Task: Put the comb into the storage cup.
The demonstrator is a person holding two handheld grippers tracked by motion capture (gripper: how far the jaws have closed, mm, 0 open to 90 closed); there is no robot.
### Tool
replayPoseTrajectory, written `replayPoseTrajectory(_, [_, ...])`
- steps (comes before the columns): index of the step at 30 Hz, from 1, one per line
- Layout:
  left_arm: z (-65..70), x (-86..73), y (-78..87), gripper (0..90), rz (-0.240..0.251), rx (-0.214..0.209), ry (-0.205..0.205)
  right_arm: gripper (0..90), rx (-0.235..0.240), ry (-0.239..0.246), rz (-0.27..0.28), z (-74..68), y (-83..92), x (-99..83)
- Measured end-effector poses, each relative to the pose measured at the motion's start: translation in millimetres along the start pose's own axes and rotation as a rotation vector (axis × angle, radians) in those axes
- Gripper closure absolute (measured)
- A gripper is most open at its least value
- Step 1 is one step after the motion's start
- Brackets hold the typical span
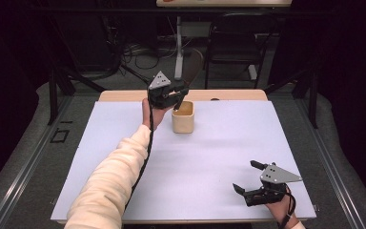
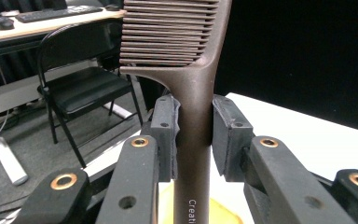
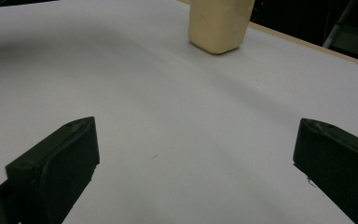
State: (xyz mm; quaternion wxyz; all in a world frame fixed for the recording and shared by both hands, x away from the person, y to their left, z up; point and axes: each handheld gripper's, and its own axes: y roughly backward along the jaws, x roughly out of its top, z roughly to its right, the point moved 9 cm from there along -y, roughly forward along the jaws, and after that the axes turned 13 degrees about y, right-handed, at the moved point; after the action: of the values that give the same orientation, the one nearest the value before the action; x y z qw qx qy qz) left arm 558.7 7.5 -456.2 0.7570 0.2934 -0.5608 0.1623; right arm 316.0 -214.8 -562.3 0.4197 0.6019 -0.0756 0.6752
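The left gripper (image 2: 193, 135) was clenched on the handle of one brown comb (image 2: 186, 70), its pads pressed against both sides of the handle. The gripper held the comb directly above one cream-coloured container (image 1: 183, 118), with the comb's teeth pointing away from the container. The right gripper (image 1: 246, 177) stood released, jaws wide apart with nothing between them, well apart from the container on the near right. The container stood toward the far edge of one desk (image 1: 209, 162) covered with a white sheet. Beyond the container, one black folding chair (image 1: 233, 43) stood on the grey floor of a dark room.
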Motion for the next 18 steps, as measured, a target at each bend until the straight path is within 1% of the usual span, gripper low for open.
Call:
replayPoseTrajectory(4, [-1.8, -2.3, -2.3, 72.5, -0.008, -0.008, -0.005, 0.0, 0.002, 0.0, -0.001, -0.3, -0.5, 0.0])
replayPoseTrajectory(7, [-2.3, -3.2, -3.4, 72.5, -0.009, -0.008, -0.004, 0.0, 0.001, 0.0, -0.001, 0.0, -0.3, -0.2])
replayPoseTrajectory(11, [-2.5, -4.0, -4.8, 72.5, -0.014, -0.008, -0.013, 0.0, 0.001, 0.001, -0.001, -0.1, -0.2, -0.1])
replayPoseTrajectory(18, [-5.3, -6.8, -6.5, 72.5, -0.02, -0.013, -0.01, 0.0, 0.002, 0.003, -0.002, -0.5, -0.8, -0.1])
